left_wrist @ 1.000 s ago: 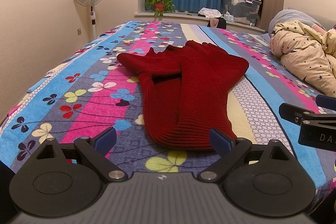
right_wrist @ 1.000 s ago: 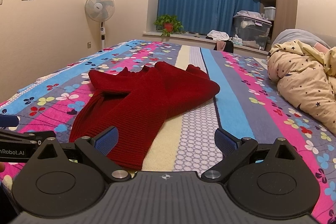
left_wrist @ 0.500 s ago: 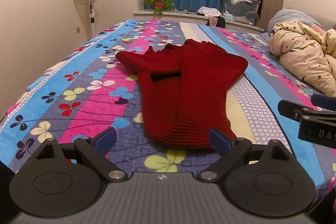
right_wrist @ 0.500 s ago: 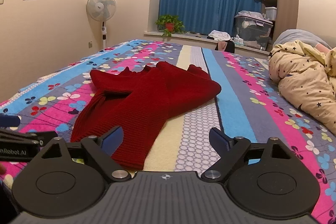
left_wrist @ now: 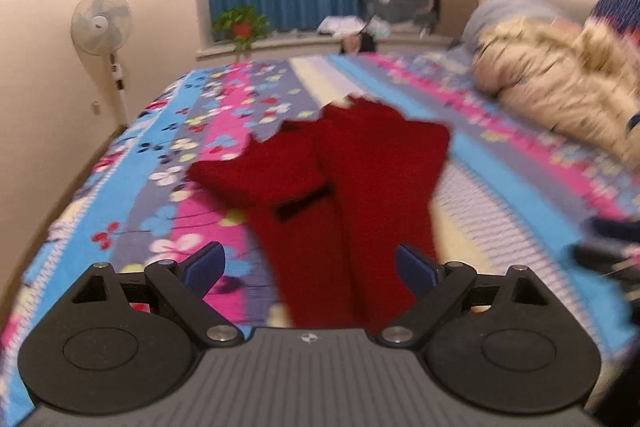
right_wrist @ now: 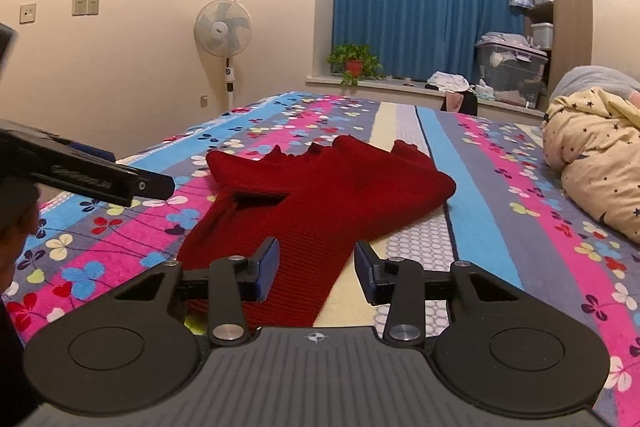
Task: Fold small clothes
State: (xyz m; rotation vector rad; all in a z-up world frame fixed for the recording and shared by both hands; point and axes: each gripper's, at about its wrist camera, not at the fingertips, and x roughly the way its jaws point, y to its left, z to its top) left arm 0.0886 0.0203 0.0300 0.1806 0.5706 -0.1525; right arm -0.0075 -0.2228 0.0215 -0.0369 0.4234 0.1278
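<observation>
Red knitted garment (right_wrist: 320, 195) is spread flat on the floral striped bed (right_wrist: 480, 227), at the middle of both views.

Right gripper (right_wrist: 316, 267) is seen half closed, its jaws having just been closing, the garment's near hem seen through the gap, unpinched. Left gripper (left_wrist: 310, 267) is held wide apart above the hem, at lower centre.

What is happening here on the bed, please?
A person holds a gripper in each hand over a red knitted sweater, which lies partly folded on the flowered bedsheet. The right gripper sits at the sweater's near hem; its jaws have just been closing, but the pads do not seem to press the knit yet. The left gripper is wide open above the hem and holds nothing.
</observation>
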